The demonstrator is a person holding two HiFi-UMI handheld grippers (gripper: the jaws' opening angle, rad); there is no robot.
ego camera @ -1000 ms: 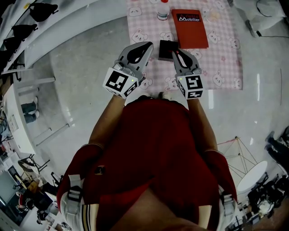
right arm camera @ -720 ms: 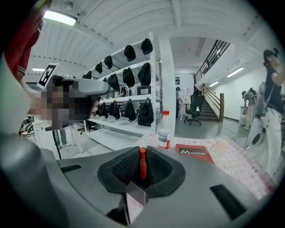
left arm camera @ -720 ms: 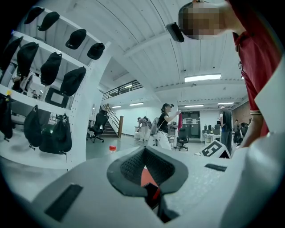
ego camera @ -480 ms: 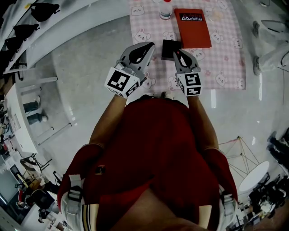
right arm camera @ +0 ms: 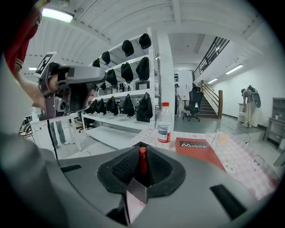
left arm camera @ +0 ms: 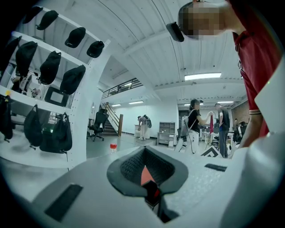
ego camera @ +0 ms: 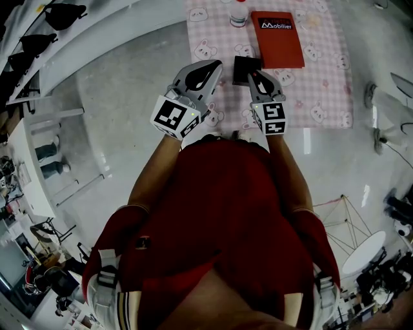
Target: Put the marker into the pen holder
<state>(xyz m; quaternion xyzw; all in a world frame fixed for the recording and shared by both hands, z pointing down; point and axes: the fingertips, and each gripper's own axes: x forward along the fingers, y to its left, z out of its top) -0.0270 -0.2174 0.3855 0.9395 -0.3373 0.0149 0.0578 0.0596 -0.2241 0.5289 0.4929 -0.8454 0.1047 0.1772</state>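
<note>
Pink checked cloth (ego camera: 322,77) carries the black pen holder (ego camera: 242,67) just beyond my right gripper (ego camera: 256,77), which clamps the red marker (right arm camera: 142,159) upright, while my closed left gripper (ego camera: 213,67) waits slightly farther left.

Pen holder (ego camera: 244,68) sits on the cloth (ego camera: 322,84), a little left of the cloth's middle. Straight behind the holder, at the cloth's far edge, there's the bottle (ego camera: 239,14). Behind and to the holder's right, just beside it, the booklet (ego camera: 279,38) lies flat on the cloth. Left gripper (ego camera: 213,67) is just left of the holder. Right gripper (ego camera: 254,73) is at its near side, with the marker (right arm camera: 142,159) standing between that gripper's jaws. Well off to the holder's left, beyond the cloth, the shelving (ego camera: 39,26).
</note>
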